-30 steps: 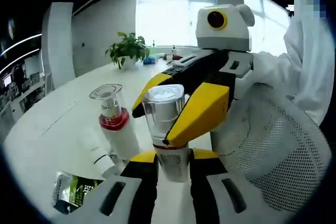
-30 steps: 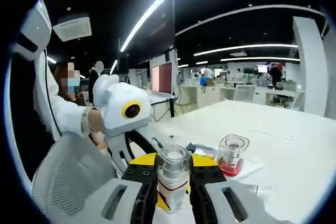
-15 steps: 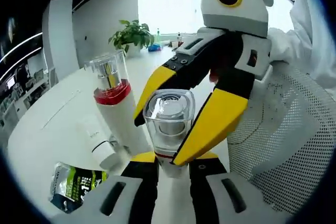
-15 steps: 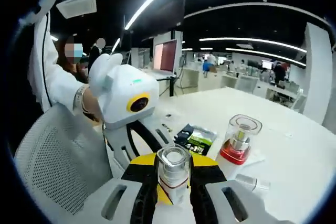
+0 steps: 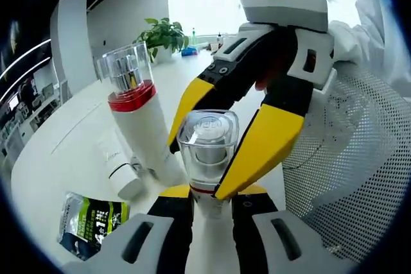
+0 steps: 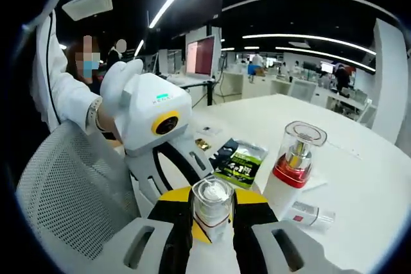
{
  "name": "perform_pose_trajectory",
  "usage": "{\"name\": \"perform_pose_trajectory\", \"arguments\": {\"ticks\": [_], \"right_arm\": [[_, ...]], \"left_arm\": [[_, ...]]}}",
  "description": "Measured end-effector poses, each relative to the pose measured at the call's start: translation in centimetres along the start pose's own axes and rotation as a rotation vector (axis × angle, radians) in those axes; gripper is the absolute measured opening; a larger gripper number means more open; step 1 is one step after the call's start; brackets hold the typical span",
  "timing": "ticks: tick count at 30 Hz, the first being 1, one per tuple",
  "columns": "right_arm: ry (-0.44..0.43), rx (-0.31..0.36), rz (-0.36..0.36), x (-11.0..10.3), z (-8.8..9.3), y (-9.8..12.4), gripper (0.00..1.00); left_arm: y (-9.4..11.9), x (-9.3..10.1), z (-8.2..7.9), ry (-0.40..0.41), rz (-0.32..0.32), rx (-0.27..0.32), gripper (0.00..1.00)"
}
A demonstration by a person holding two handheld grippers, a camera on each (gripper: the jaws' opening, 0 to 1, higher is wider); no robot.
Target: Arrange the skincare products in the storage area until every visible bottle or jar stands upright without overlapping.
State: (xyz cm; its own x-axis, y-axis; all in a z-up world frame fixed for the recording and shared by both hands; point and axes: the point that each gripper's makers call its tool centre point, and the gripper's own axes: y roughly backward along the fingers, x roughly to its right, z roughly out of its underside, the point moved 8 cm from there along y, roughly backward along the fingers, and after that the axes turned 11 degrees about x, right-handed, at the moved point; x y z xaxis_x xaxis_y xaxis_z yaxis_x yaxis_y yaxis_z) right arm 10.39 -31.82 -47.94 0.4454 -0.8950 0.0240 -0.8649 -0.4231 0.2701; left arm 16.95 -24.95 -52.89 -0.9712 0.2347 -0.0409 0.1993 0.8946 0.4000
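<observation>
A bottle with a clear square cap (image 5: pixel 207 149) is held between both grippers, close to upright. My left gripper (image 5: pixel 209 194) is shut on its lower body. My right gripper (image 5: pixel 204 158) reaches in from the upper right, its yellow jaws pressed to either side of the cap. In the right gripper view the same bottle (image 6: pixel 212 206) sits between my right gripper (image 6: pixel 212 217) jaws. A second white bottle (image 5: pixel 140 126) with a red band and clear cap stands upright on the white table (image 5: pixel 58 152), just left of the held one; it shows again (image 6: pixel 292 171).
A small white tube (image 5: pixel 119 171) lies flat at the standing bottle's foot, also seen as a tube (image 6: pixel 311 215). A green and black sachet (image 5: pixel 90 222) lies flat nearby, sachet (image 6: pixel 239 162). A mesh chair (image 5: pixel 347 178) sits to the right. A potted plant (image 5: pixel 164 33) stands far back.
Both grippers kept their hold on the bottle and came lower and nearer the table. The red-banded bottle, tube and sachet now look larger and closer.
</observation>
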Motion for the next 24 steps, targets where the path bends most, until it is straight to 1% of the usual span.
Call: {"name": "perform_pose_trajectory", "arguments": {"ticks": [4,6,9,11,16,20,22,24], "right_arm": [[-0.012,0.004,-0.003,0.0,0.05,-0.01,0.15],[-0.033,0.01,0.002,0.14,0.09,0.02,0.15],[-0.048,0.013,0.002,0.3,0.15,-0.06,0.19],[-0.047,0.012,-0.001,0.17,0.14,-0.06,0.21],[-0.046,0.008,-0.001,0.15,0.24,-0.02,0.2],[-0.038,0.006,-0.001,0.1,0.29,0.02,0.24],[-0.041,0.001,-0.003,0.05,0.36,0.04,0.26],[-0.045,-0.021,-0.003,0.04,0.62,0.09,0.26]], "left_arm": [[0.0,-0.05,0.12,0.001,-0.007,0.001,0.24],[-0.04,-0.07,0.11,-0.005,-0.015,0.004,0.24],[-0.06,-0.17,0.4,-0.014,-0.025,-0.011,0.25],[-0.06,-0.23,0.58,-0.017,-0.024,-0.016,0.25],[-0.1,-0.26,0.52,-0.009,-0.028,-0.006,0.27],[-0.04,-0.44,0.6,-0.009,-0.036,-0.009,0.3],[0.01,-0.45,0.59,-0.008,-0.039,-0.014,0.3],[0.05,-0.47,0.69,-0.004,-0.043,-0.023,0.31]]}}
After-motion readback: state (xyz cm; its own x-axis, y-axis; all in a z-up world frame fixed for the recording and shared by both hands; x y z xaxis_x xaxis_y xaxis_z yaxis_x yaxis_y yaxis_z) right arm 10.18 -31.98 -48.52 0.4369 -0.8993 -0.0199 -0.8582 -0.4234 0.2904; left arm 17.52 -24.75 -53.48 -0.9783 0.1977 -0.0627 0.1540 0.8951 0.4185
